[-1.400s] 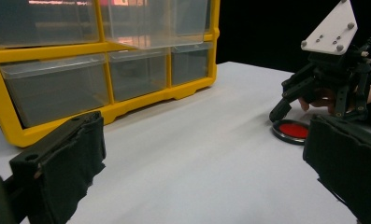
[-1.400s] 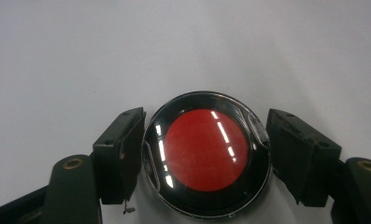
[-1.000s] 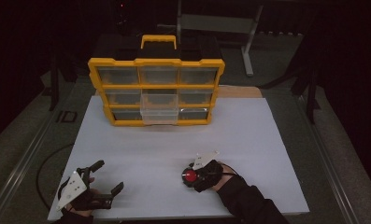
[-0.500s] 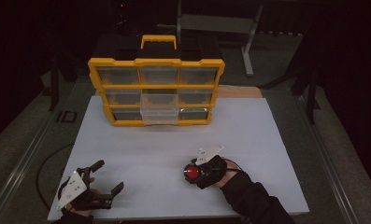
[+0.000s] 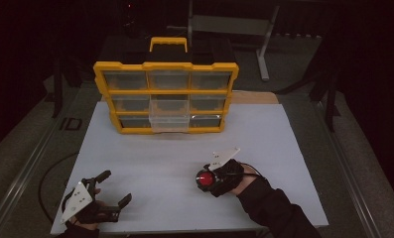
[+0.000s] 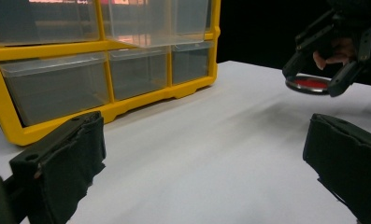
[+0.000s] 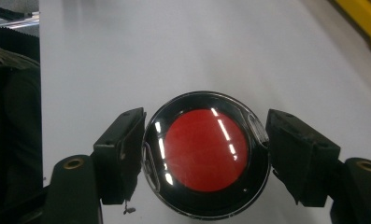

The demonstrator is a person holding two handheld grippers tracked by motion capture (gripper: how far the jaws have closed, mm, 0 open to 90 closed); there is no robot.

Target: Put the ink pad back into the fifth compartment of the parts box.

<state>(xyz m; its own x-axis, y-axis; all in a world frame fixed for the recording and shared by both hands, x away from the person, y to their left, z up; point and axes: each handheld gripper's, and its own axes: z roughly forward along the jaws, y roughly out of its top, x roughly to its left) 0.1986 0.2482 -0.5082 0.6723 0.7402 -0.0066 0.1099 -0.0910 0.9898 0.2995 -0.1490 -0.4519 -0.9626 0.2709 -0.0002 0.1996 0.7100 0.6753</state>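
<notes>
White table (image 5: 174, 163) | right tool (image 7: 204, 154) clamps red disc (image 7: 206, 150) | left tool (image 5: 107, 191) wide open, holds nothing

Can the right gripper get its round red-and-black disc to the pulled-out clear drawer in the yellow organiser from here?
Probably yes. The right gripper is shut on the round red-and-black disc, and bare white tabletop lies between it and the pulled-out clear drawer.

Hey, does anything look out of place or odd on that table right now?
One thing: the middle drawer of the yellow organizer juts out while its neighbours sit flush. Otherwise the right gripper grips the round red disc squarely.
</notes>
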